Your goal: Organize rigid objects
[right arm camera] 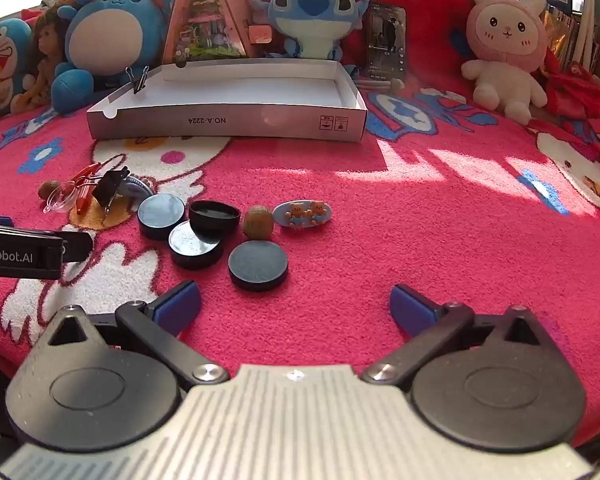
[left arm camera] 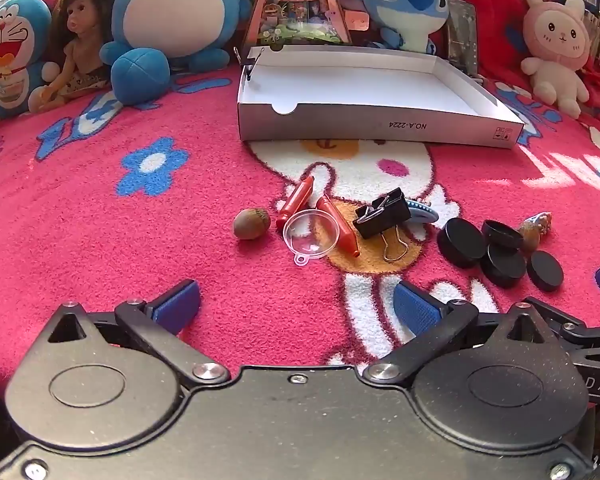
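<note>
Your left gripper (left arm camera: 296,300) is wide open and holds nothing, and so is your right gripper (right arm camera: 296,300). Both hang above the pink blanket (right arm camera: 420,240). The small things lie in a bunch in front of you: an acorn (left arm camera: 252,223), two red crayons (left arm camera: 296,202), a clear little funnel (left arm camera: 311,236), a big black binder clip (left arm camera: 382,213), four black round lids (right arm camera: 258,265), a walnut (right arm camera: 257,222) and a bear hair clip (right arm camera: 302,214). The white cardboard box (left arm camera: 380,124) sits behind them, with a small clip (right arm camera: 140,79) on its rim
</note>
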`<state>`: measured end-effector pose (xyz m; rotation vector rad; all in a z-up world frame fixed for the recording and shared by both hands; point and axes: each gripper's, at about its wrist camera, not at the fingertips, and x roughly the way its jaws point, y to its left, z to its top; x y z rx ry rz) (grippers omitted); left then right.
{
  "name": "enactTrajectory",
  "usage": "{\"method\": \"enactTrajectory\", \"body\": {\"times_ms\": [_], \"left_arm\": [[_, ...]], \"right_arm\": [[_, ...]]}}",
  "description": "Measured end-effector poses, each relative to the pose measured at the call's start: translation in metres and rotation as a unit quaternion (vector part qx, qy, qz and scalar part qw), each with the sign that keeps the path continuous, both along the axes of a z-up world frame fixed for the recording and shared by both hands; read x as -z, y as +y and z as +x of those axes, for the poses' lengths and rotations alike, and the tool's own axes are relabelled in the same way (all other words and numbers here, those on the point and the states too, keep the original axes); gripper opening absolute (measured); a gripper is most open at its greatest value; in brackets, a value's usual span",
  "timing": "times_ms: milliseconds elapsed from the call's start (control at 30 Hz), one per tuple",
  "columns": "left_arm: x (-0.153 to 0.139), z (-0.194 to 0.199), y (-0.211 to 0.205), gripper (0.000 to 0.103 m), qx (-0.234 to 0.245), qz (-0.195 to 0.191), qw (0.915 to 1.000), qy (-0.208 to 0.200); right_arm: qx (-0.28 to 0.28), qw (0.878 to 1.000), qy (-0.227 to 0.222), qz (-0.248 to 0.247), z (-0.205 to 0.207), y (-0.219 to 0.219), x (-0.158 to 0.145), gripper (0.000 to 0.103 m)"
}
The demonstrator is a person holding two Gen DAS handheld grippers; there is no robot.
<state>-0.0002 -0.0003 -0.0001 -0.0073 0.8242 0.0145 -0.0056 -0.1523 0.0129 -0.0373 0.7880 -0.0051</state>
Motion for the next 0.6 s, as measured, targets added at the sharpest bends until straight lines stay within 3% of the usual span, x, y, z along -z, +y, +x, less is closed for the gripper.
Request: {"method": "enactTrajectory", "body": {"times_ms": [600], "left_arm": [[0.0001,0.0003,-0.0002,0.103,0.000,-0.001,1.0000,0.001]], "right_arm": [[0.001,1.000,0.004,0.000,0.0013,0.0004,-0.0003,0.103]]}}
